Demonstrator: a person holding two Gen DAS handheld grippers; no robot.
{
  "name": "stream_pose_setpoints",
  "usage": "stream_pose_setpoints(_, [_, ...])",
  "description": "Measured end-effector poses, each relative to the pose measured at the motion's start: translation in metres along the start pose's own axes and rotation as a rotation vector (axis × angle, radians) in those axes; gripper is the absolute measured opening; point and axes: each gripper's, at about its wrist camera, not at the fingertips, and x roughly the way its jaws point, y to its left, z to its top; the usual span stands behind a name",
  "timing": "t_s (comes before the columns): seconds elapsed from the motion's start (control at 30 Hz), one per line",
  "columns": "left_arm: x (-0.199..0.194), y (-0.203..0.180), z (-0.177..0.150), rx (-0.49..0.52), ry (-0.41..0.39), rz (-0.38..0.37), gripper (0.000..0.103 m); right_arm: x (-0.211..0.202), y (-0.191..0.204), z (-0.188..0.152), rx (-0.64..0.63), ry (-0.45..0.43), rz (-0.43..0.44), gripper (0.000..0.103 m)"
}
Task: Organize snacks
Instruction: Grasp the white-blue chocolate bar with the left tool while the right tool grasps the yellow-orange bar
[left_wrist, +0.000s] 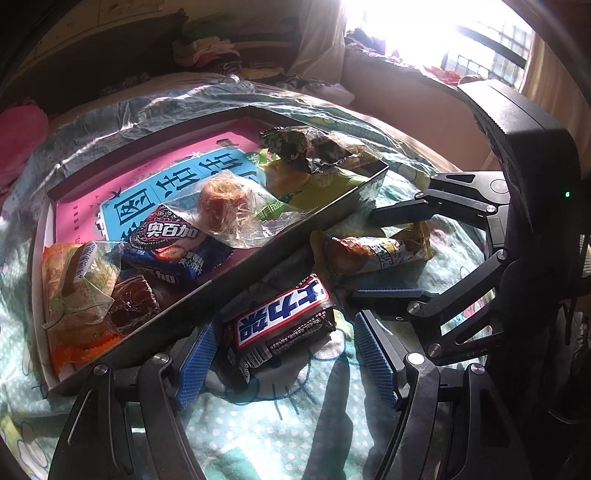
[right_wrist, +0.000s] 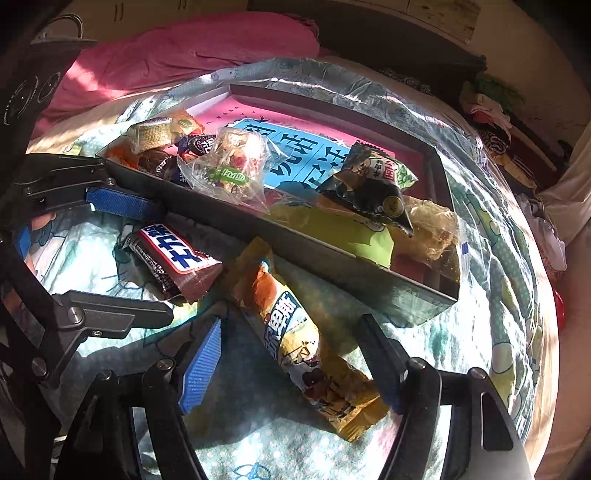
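On a patterned bedsheet (left_wrist: 295, 424) sits a shallow tray (left_wrist: 192, 295) already holding several wrapped snacks. 2 snacks lie outside it, just beside its near wall: a chocolate bar (left_wrist: 282, 321) and a yellow snack packet (right_wrist: 306, 343). The left gripper (left_wrist: 284, 363) hangs over the chocolate bar with its jaws spread, the bar between them, neither pad pressing it. The right gripper (right_wrist: 291, 358) stands open astride the yellow packet, its blue pads (right_wrist: 201, 365) clear of the wrapper on both sides.
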Motion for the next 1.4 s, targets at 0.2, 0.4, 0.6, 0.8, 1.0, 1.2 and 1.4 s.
stream_pose_setpoints(0.2, [0.006, -0.003, -0.003, 0.018, 0.019, 0.014, 0.075, -0.003, -0.002, -0.004, 0.018, 0.011, 0.089, 0.049])
stream_pose_setpoints(0.4, [0.002, 0.004, -0.002, -0.036, 0.016, -0.056, 0.075, -0.013, -0.007, -0.017, 0.115, 0.025, 0.177, 0.036])
stream_pose_setpoints(0.6, [0.004, 0.007, -0.003, -0.042, 0.025, -0.039, 0.063, -0.011, -0.009, -0.017, 0.143, 0.021, 0.167, 0.035])
stream_pose_setpoints(0.8, [0.006, 0.001, -0.004, -0.007, 0.029, -0.008, 0.063, -0.002, -0.005, -0.011, 0.134, 0.009, 0.13, 0.035])
stream_pose_setpoints(1.0, [0.007, -0.002, -0.005, -0.037, 0.021, 0.021, 0.055, -0.007, -0.023, -0.015, 0.264, -0.013, 0.165, 0.025])
stream_pose_setpoints(1.2, [-0.002, -0.003, -0.001, -0.07, 0.01, 0.022, 0.049, -0.019, -0.041, -0.022, 0.385, -0.057, 0.212, 0.025])
stream_pose_setpoints(1.4, [-0.024, -0.002, 0.004, -0.11, -0.046, -0.009, 0.049, -0.035, -0.046, -0.016, 0.446, -0.11, 0.247, 0.025])
